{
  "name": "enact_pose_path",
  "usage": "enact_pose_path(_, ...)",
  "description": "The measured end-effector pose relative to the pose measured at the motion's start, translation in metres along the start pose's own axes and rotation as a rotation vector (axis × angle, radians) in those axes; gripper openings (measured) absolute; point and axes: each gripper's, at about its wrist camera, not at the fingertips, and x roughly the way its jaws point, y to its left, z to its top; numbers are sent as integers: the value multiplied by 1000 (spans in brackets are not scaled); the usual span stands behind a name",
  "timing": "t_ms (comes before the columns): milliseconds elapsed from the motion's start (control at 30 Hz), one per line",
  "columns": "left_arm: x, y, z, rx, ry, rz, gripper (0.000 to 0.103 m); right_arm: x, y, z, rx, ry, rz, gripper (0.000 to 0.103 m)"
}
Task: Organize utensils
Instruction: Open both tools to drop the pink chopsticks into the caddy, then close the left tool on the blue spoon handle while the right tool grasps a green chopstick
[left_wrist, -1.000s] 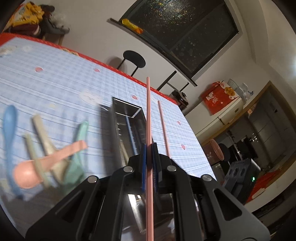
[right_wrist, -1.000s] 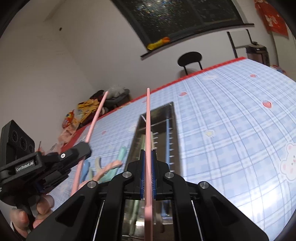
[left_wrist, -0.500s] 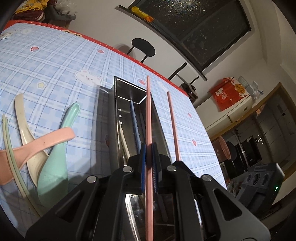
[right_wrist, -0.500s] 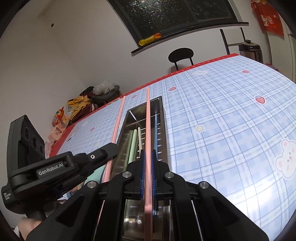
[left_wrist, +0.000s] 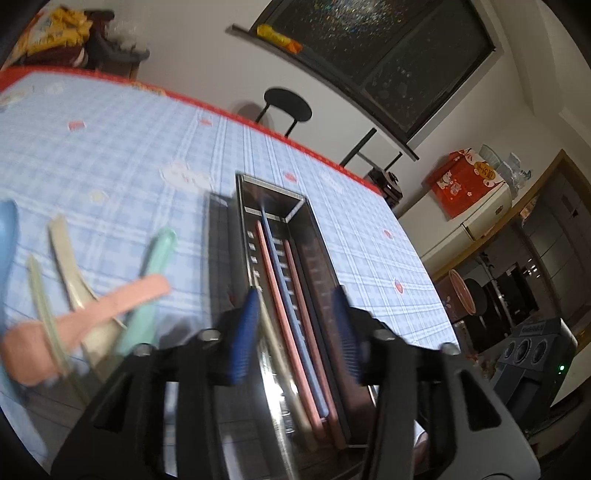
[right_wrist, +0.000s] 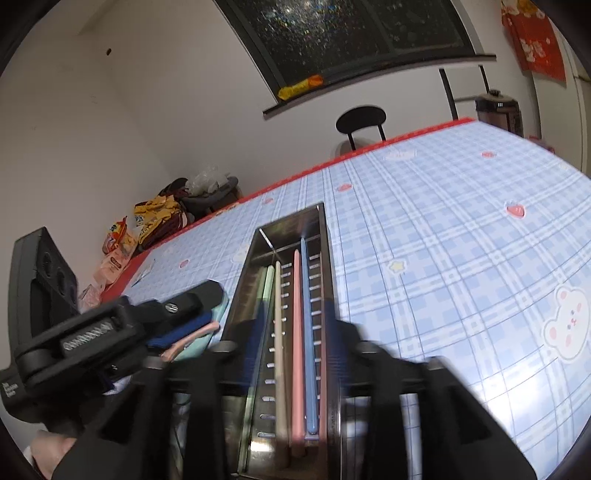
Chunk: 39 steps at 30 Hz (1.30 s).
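A long metal utensil tray (left_wrist: 312, 225) (right_wrist: 328, 251) lies on the blue checked tablecloth. Inside it lie pink chopsticks (left_wrist: 280, 295) (right_wrist: 296, 332), a blue chopstick (left_wrist: 291, 295) (right_wrist: 308, 332), a cream one (right_wrist: 279, 332) and green ones (right_wrist: 266, 284). My left gripper (left_wrist: 295, 328) is open and empty, its blue pads straddling the tray's near end. My right gripper (right_wrist: 295, 343) is open and empty over the same tray. The left gripper also shows in the right wrist view (right_wrist: 110, 328).
Several spoons lie left of the tray: pink (left_wrist: 85, 321), mint green (left_wrist: 147, 288), cream (left_wrist: 70, 258), blue (left_wrist: 7, 236). A black stool (left_wrist: 288, 107) stands beyond the table's red far edge. Snack bags (right_wrist: 147, 225) sit at the left.
Both grippers have opened and let go of their pink chopsticks, which now lie in the tray. Both grippers are blurred with motion.
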Motion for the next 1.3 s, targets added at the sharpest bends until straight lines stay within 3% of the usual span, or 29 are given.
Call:
enact_pose_path(67,-13,0,5,33,-32,21,62,-4,3,1,-18,-31,-18,66)
enact_pose_path(100,-18,-1,7,43,-41,30,70,-6,4,2,-27,-45,-33,76)
enact_pose_path(133,-24,-1,9,55,-53,40,85,-7,5,2,-32,-53,-43,82)
enact_pose_path(167,-30,-1,10,63,-66,50,91,-9,6,2,-37,-65,-57,90)
enact_pose_path(233,-45,3,13,75,-101,78,94,-11,7,3,-46,-81,-77,97)
enact_pose_path(500,-86,30,19,122,-152,225,97,-12,27,-2,-169,-137,-163,97)
enact_pose_path(767,-132,89,9,136,-185,358,97,-20,50,-9,-268,-196,-138,97)
enact_pose_path(867,-151,113,3,139,-179,391,97,-23,63,-12,-291,-173,-66,97)
enact_pose_path(1000,-165,129,-5,163,-167,382,97,-26,90,-17,-327,-122,4,97)
enact_pose_path(1100,-170,136,-7,182,-166,356,97,-19,111,-30,-371,-17,78,97)
enact_pose_path(1300,-162,134,-8,236,-132,243,96,-4,146,-62,-491,92,74,94)
